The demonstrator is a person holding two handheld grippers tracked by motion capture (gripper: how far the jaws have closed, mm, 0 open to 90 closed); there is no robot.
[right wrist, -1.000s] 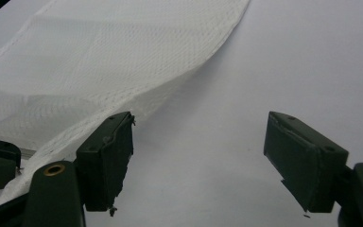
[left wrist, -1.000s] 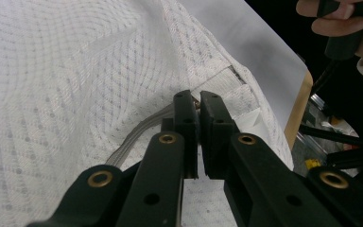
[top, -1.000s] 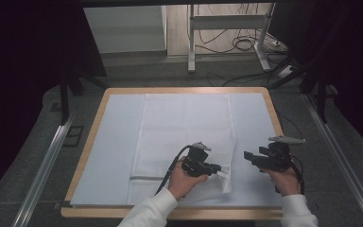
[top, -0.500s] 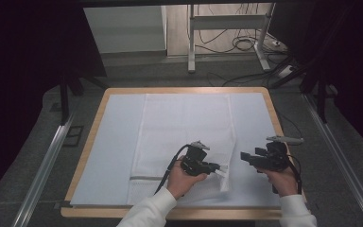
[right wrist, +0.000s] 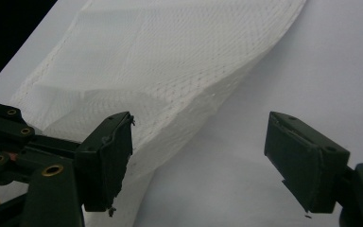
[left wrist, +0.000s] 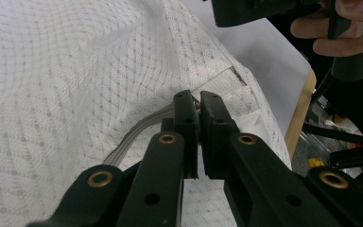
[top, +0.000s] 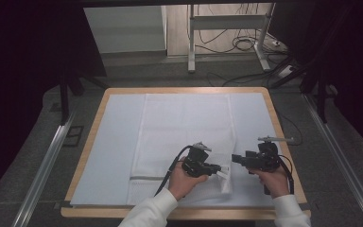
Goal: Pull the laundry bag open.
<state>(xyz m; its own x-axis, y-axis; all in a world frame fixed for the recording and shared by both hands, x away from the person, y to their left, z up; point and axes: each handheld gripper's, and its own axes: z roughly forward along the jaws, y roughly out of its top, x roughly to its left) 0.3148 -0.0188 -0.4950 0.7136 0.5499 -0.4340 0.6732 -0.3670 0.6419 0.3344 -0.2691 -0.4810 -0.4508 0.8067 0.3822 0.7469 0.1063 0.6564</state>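
Observation:
A white mesh bag (top: 184, 127) lies flat on the white sheet of the wood-rimmed table (top: 100, 111). Its near right corner is lifted. My left gripper (top: 222, 169) is shut on that corner. In the left gripper view the jaws (left wrist: 197, 101) pinch the mesh edge (left wrist: 75, 71) beside a grey zip band (left wrist: 137, 135). My right gripper (top: 237, 159) hangs just right of the corner, open, its tips pointing left. In the right gripper view its wide jaws (right wrist: 201, 137) hold nothing, and the raised fold of mesh (right wrist: 170, 56) lies ahead and to the left.
The right gripper's body (left wrist: 264, 9) and the hand holding it sit close above the pinched corner. White sheet (top: 116, 146) borders the bag on both sides. Metal rails (top: 47, 161) flank the table, and cables (top: 246, 45) lie on the floor behind.
The right gripper has edged a little left toward the lifted corner. The left gripper has kept its hold in the same place.

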